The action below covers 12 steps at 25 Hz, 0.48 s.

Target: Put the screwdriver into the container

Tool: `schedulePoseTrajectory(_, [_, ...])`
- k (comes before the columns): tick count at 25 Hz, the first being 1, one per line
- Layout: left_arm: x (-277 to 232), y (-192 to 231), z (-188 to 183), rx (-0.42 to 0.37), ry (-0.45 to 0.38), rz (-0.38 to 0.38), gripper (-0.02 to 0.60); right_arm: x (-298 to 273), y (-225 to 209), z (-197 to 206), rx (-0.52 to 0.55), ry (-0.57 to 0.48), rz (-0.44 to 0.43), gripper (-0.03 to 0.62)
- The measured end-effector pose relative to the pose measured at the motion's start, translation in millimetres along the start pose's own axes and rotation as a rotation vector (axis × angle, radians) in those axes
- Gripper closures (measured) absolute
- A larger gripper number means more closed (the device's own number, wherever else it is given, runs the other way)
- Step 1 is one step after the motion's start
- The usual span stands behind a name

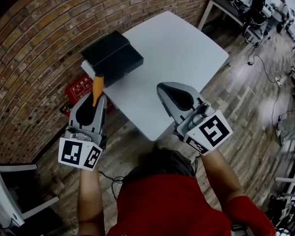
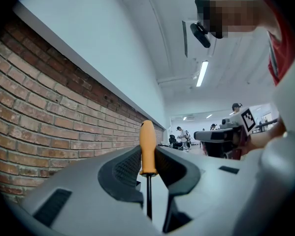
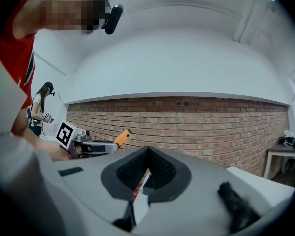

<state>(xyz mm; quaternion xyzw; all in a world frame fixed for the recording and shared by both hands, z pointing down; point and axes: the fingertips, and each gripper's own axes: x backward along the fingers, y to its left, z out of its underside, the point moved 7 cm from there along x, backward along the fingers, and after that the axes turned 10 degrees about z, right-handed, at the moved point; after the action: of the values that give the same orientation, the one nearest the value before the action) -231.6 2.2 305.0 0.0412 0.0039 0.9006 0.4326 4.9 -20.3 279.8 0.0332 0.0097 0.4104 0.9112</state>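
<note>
Surface, white, carries the black container on its corner nearest the brick wall. Just short of the container, the left gripper clamps the shaft of the screwdriver, orange handle pointing outward. The right gripper seems closed and empty.

a white table with rounded corners stands against a red brick wall on a wood-plank floor. a red box with white characters sits at the foot of the wall, near the table's edge. farther off are a desk, a black office chair and a cable trailing over the floor. a strip light glows on the ceiling.
</note>
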Motion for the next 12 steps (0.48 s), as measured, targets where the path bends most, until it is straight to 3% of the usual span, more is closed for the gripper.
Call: schedulePoseTrajectory(12, [-69.9, 23.7, 2.7, -0.033, 0.062, -0.033, 0.489, -46.9, -72.7, 6.9, -0.039, -0.011, -0.059, 0.563])
